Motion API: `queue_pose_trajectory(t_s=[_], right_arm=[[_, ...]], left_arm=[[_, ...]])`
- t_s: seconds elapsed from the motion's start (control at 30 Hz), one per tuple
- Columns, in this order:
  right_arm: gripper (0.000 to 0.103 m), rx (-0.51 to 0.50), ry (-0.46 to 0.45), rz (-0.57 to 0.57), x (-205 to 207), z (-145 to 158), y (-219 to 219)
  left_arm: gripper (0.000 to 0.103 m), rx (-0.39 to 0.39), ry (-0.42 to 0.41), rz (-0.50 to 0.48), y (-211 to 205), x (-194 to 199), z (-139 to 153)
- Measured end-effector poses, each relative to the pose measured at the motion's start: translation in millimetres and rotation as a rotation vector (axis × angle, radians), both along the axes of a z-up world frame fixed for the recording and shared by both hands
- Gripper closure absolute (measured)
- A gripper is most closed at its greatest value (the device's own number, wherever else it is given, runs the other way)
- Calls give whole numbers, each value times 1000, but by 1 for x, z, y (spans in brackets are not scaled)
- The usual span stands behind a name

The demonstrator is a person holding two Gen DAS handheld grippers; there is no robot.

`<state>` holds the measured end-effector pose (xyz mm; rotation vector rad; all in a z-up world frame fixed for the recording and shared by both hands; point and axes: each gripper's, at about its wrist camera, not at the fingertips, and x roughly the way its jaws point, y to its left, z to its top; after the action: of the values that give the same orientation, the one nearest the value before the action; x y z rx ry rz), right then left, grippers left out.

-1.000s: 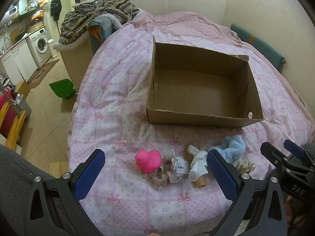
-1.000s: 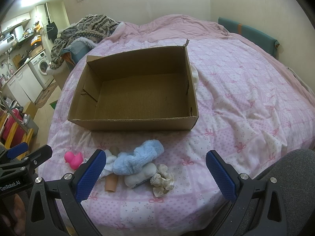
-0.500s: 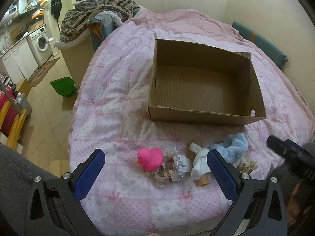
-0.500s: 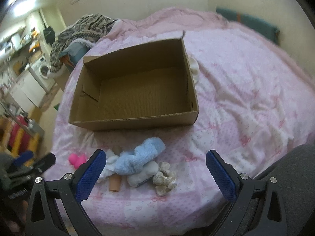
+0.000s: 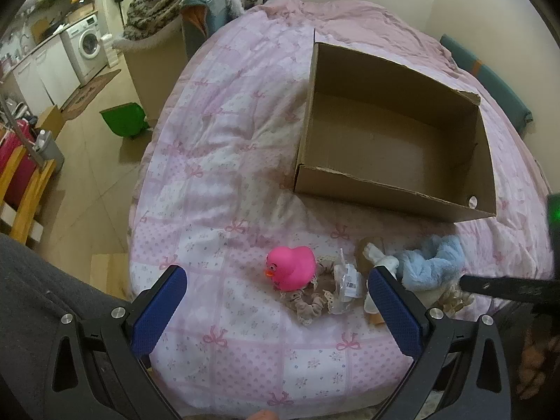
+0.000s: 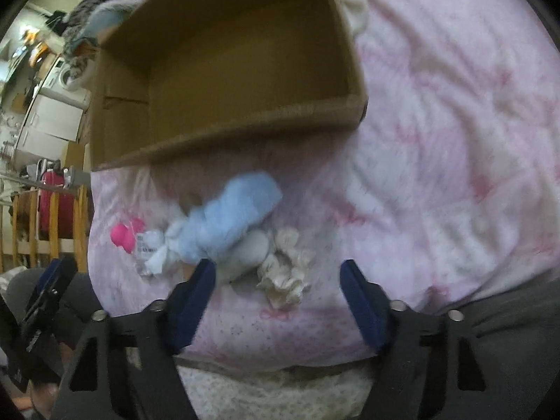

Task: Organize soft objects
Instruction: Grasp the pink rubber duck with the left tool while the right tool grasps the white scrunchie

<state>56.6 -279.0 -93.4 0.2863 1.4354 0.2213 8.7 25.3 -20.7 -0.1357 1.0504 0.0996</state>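
Both wrist views look steeply down at the bed, sharing the cardboard box (image 5: pixel 392 140) (image 6: pixel 245 70)

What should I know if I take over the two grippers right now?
Left gripper: open, empty, above the pink rubber duck.
Right gripper: jaws closing, nothing pressed yet, just over the cream scrunchie.
Things: the duck, a beige scrunchie, a blue fluffy toy and the cream scrunchie lie in a pile on the pink quilt, in front of the cardboard box.
Done: nothing; the box is empty.
Left: put every soft thing in the box.
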Motion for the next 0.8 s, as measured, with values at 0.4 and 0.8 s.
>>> queue_pose_trajectory(t_s=[0.4,0.8], right_arm=[[86,-1,-34,-25,-9,-1,10],[86,115,-298,27,-18,70,-14]], left_arm=[[0,-12,30,46,11,3,-3],[1,-138,133,137,43,32,-13]])
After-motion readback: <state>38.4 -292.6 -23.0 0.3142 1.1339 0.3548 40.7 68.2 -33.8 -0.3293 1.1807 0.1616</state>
